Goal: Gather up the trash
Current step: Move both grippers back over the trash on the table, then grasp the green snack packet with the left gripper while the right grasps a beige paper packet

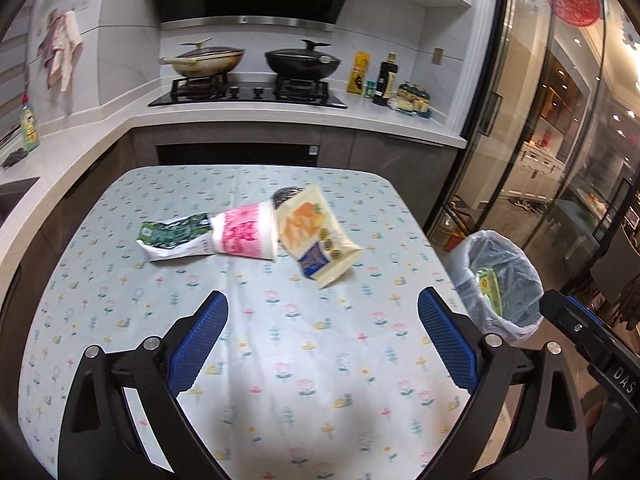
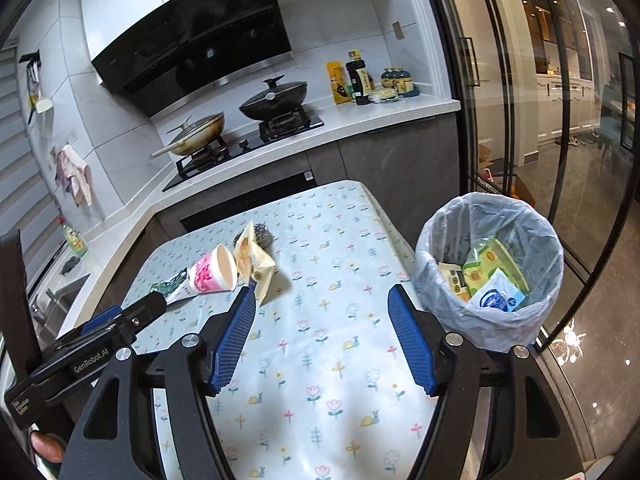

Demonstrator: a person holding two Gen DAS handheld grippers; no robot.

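Both grippers hang empty over the flower-print surface [image 1: 120,280] in a home kitchen, the left gripper [image 1: 320,336] with its blue pads spread wide and the right gripper [image 2: 322,332] likewise parted, nothing between either pair. The trash still to collect lies in a cluster toward the far side of the surface: a flattened green wrapper [image 1: 174,236], a pink paper cup [image 1: 246,236] tipped on its side with its mouth toward a cream snack bag [image 1: 316,236], and a dark round scouring pad [image 2: 264,236] just behind the bag. All of it looks light and easily crushed; the cup should give under pressure and is probably best pinched across its rim or wall, while the bag, crinkled and likely slick, seems safest taken at an upstanding edge or corner rather than flat. The wrapper lies low and may need a scrape to lift. A lined bin [image 2: 448,240] stands beside the surface's right edge, several packets already inside
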